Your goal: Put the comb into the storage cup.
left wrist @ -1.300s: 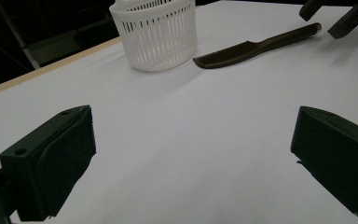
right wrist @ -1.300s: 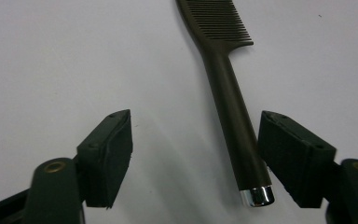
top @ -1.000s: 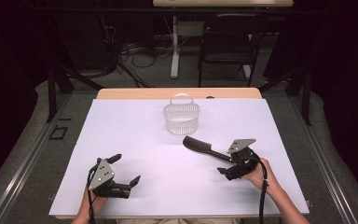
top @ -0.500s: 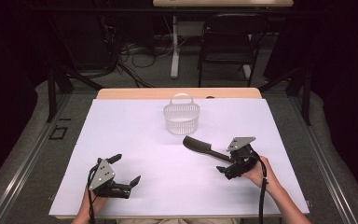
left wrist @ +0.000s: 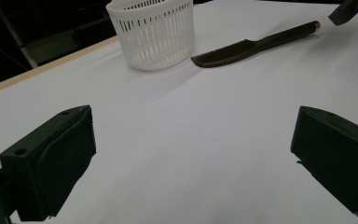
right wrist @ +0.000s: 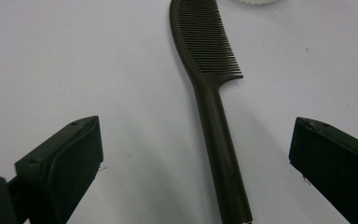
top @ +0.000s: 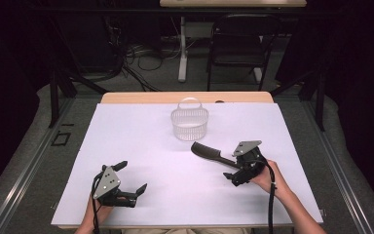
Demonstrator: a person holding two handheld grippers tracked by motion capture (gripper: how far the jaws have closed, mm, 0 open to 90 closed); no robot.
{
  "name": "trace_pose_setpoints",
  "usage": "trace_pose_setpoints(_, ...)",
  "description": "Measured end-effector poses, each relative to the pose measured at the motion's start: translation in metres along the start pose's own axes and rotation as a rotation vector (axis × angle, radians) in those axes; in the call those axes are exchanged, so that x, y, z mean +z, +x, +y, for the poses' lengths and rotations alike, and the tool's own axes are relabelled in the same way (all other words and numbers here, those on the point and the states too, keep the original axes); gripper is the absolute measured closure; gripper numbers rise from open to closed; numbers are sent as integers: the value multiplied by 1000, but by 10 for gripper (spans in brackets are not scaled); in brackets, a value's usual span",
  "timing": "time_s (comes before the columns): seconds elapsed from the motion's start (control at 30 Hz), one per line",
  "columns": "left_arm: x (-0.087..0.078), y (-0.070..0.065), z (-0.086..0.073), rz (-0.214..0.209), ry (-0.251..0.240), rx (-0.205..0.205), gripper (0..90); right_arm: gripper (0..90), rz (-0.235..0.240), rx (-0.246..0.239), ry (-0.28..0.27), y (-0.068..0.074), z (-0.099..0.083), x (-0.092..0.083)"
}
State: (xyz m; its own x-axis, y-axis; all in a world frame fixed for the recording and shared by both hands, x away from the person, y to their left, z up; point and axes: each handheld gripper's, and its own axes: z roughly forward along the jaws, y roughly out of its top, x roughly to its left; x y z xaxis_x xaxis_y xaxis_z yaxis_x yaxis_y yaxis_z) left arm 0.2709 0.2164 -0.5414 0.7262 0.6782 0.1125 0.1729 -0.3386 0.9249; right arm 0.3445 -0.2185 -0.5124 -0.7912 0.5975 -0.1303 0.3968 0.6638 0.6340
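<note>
The dark plastic comb with a long handle (right wrist: 209, 93) is lying flat on the white bench (top: 141, 141), between the wide-open right tongs (right wrist: 196, 168). The right gripper view is showing its fine teeth. The left tongs (top: 129, 176) are gaping wide, near the white slotted plastic basket (left wrist: 151, 32).

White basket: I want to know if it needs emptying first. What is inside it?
Through the slotted wall of the white basket, nothing can be made out inside. Its floor is hidden behind the near wall. The comb lies outside it on the table.
</note>
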Motion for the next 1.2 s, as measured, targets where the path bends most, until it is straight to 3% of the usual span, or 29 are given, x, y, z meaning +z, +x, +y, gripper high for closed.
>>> trace_pose_setpoints(0.2,0,1,0,2,1,-3,0,14,-9,-13,17,-4,5,3)
trace_pose_setpoints(0.6,-1,1,0,3,-1,-4,0,0,18,-18,48,-6,15,8)
trace_pose_setpoints(0.87,-1,0,0,2,-5,-6,0,0,21,-18,116,-6,25,17)
trace_pose_setpoints(1.2,-1,0,0,0,-5,-5,0,0,21,-33,152,-11,36,24)
